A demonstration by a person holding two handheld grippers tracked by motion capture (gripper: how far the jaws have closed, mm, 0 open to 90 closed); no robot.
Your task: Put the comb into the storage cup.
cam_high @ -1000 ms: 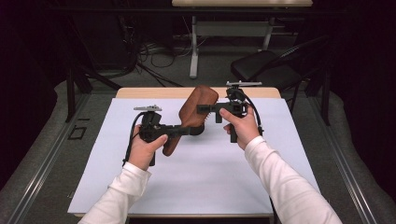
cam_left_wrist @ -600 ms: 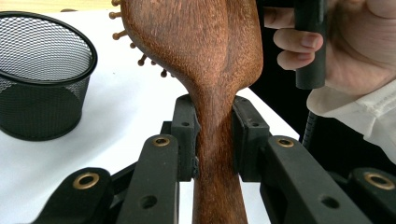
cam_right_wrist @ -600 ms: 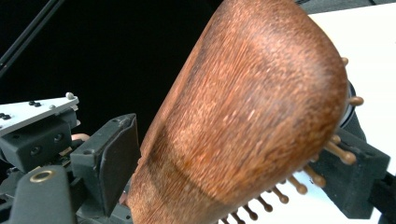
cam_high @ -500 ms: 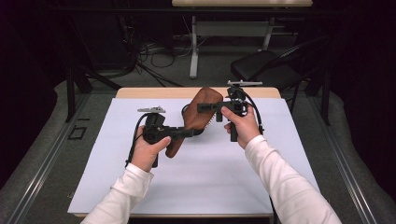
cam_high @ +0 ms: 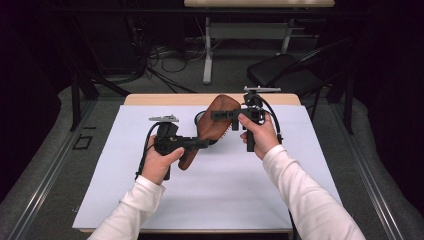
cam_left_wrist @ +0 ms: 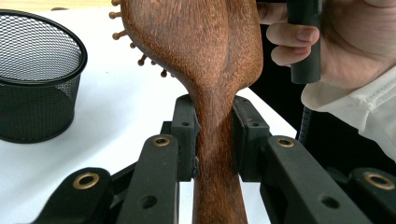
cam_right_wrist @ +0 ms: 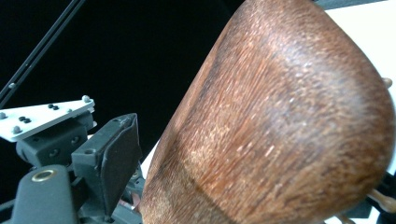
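Very little is changing over this last second. Both my hands are staying where they were, and the wooden hairbrush (cam_high: 212, 131) is still hanging between my two tongs above the table, toward the middle of its far edge. The brush head is only tipping a touch more upright than it was a second ago. I am reading this as a handover that is still being set up rather than finished, since the brush is not yet passing from one side to the other.

My left gripper (cam_high: 202, 144) is pinching the brush by the neck of its handle. In the left gripper view the two pads are pressing on either side of the wood, with the head rising past them and its bristles pointing away to the left. My right gripper (cam_high: 216, 115) is reaching in at the brush head from the right edge's side. In the right gripper view the brush's rounded back is sitting close in front, and one pad (cam_right_wrist: 116, 158) is standing just beside its edge. I cannot tell whether those jaws are pressing on the head yet.

A black mesh cup (cam_left_wrist: 39, 74) is standing on the white table cover beyond the brush.
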